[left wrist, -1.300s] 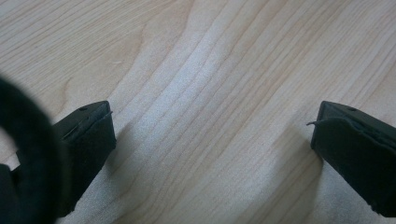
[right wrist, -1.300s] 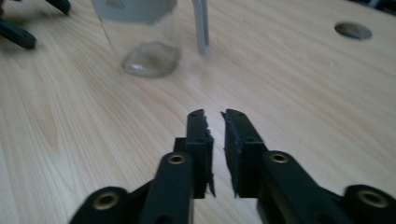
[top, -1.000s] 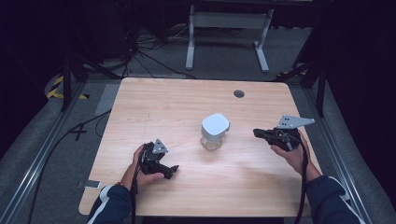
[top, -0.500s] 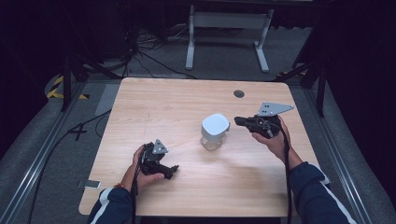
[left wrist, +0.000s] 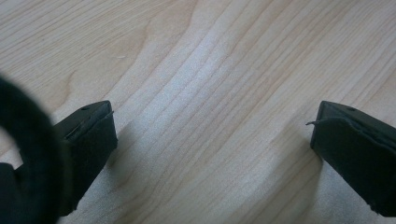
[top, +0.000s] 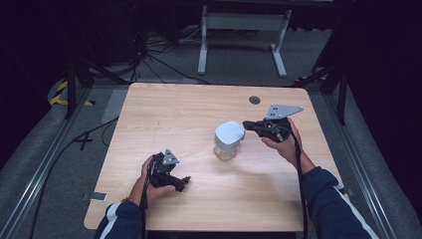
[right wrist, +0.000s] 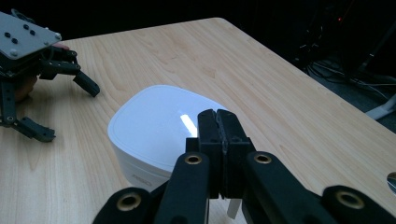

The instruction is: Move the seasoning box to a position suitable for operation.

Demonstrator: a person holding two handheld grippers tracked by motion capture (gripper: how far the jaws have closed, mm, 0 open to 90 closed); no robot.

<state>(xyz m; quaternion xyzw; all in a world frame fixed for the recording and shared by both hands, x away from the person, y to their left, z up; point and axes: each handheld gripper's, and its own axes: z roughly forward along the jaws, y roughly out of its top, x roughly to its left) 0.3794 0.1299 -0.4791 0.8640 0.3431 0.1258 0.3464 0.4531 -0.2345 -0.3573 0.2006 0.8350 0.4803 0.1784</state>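
A light wooden surface (top: 199, 114) with rounded corners carries a clear container with a white lid (top: 228, 140), which stands upright a little right of the middle. Bare wood lies open on every side of it, widest toward the far left corner and along the near edge. A small dark round fitting (top: 254, 99) sits in the surface near the far edge, well apart from the container.

The right gripper (top: 247, 124) is held level just beside the container's lid, its tip pointing left at the lid's right rim. In the right gripper view its two black jaws are pressed together with nothing between them, their tips over the lid (right wrist: 159, 126); whether they touch it cannot be told. The right hand (top: 281, 142) grips the handle from below, the forearm crossing the near right edge.

The left gripper (top: 185, 181) rests low near the front-left part of the surface, well apart from the container, held by the left hand (top: 149, 184). In the left gripper view its jaws are spread wide over bare wood, holding nothing. The right gripper view shows it (right wrist: 70, 112) beyond the lid, likewise spread.

Off the surface, grey floor, cables and a white metal stand (top: 244, 30) lie beyond the far edge.
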